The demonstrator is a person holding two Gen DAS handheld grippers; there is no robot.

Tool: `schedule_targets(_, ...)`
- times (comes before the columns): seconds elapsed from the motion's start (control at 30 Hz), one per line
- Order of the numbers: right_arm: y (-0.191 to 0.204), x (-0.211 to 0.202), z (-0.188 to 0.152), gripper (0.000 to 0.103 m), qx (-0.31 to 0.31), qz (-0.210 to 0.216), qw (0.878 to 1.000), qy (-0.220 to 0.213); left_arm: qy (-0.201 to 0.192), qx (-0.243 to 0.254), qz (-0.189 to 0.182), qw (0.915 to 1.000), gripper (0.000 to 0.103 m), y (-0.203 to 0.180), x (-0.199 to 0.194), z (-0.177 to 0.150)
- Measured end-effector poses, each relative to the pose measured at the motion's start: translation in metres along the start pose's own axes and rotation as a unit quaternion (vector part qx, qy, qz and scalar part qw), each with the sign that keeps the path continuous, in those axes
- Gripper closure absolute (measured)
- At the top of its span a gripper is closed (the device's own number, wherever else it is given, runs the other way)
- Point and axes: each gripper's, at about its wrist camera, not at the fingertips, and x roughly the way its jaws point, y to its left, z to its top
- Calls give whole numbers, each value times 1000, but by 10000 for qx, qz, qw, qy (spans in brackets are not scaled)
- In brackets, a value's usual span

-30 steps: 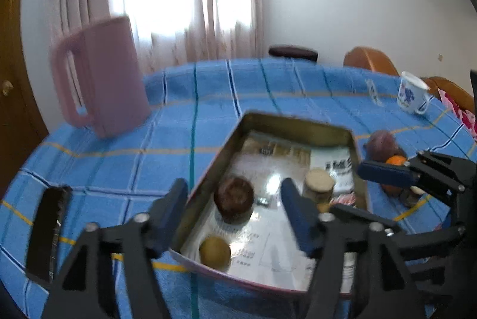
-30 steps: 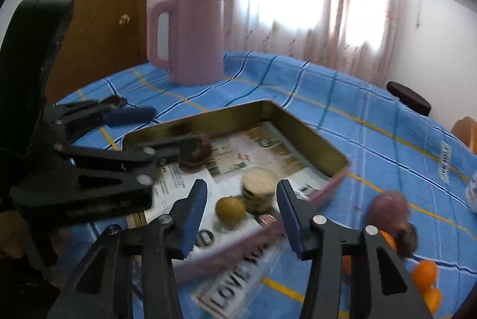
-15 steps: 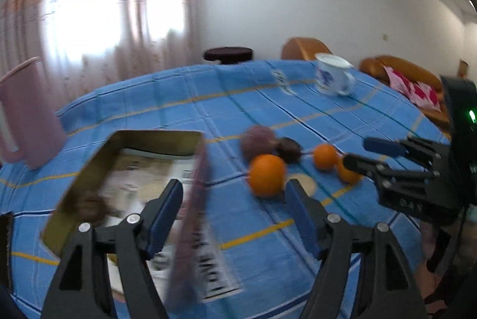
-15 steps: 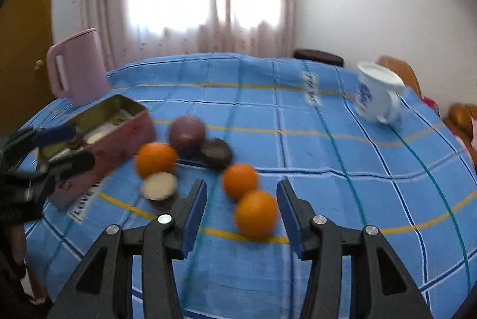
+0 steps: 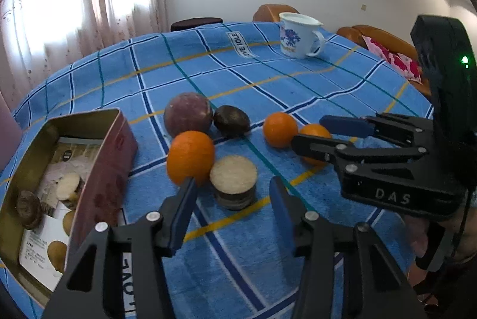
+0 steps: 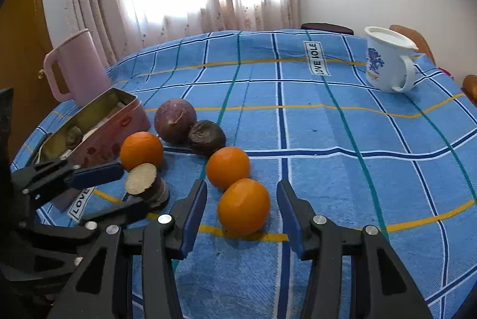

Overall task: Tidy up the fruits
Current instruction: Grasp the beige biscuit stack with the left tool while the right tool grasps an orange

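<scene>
— Risks? Right tongs [image 6: 241, 214] gape wide, holding nothing, around the nearest orange [image 6: 243, 205]; a glancing close could roll it off the table's [image 6: 372, 229] near edge.
— Left tongs [image 5: 232, 208], equally open and empty, face the cut fruit [image 5: 234, 180]. Room lies far and right; tin [image 5: 110, 158] crowds left.

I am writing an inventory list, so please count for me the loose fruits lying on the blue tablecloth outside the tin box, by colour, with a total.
Orange: 3, the near orange, the middle orange, the orange by the tin
Purple, round: 1
Dark brown, wrinkled: 1
Cut piece with pale top: 1
Total: 6
</scene>
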Motion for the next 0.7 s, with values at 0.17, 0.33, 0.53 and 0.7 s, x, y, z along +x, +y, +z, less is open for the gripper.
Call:
schedule_targets(0.17,-1,0,-1,52,3,109,9999,18,7,8,-1,10000,52,-4,1,2)
schedule_targets(0.33,0,0,-2,54,-11,97,9999,47,48,-62,4,10000,51,-3,0,-4)
schedule_targets(0.53,-1,5,-1,62,-12,54,9999,129,260,-311,-217,9989,58,2,16,2)
schedule_targets(0.7,0,1,-2,68,-44,156,9999,16,261,-319,-255,9988,68,1,16,3)
